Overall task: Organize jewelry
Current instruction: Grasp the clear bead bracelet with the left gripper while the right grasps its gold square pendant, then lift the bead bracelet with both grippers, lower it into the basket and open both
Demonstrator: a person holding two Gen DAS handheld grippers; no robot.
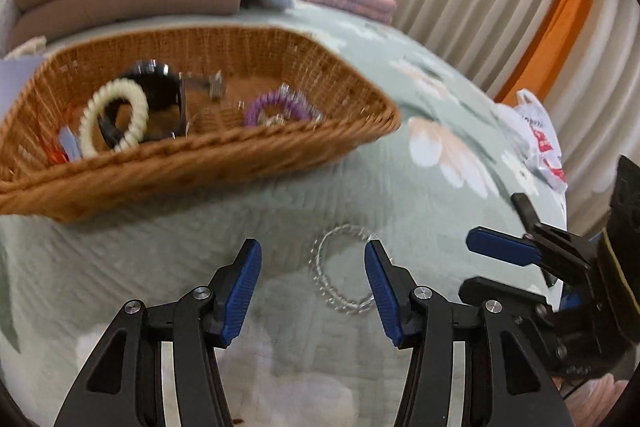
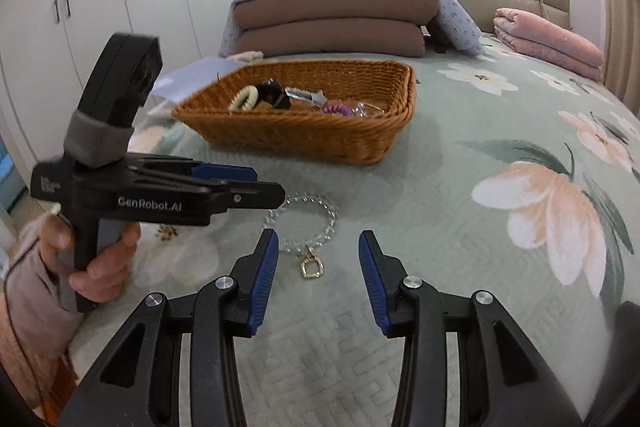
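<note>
Both my claws gape empty, left claw [image 1: 313, 289] and right claw [image 2: 319, 277], over the bracelet [image 2: 307, 227] on the bed [image 2: 460, 187]

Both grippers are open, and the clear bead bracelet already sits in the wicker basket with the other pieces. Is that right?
Not quite. The clear bead bracelet lies on the bedspread, outside the wicker basket, as the right wrist view shows. Both the left gripper and right gripper are open.
</note>
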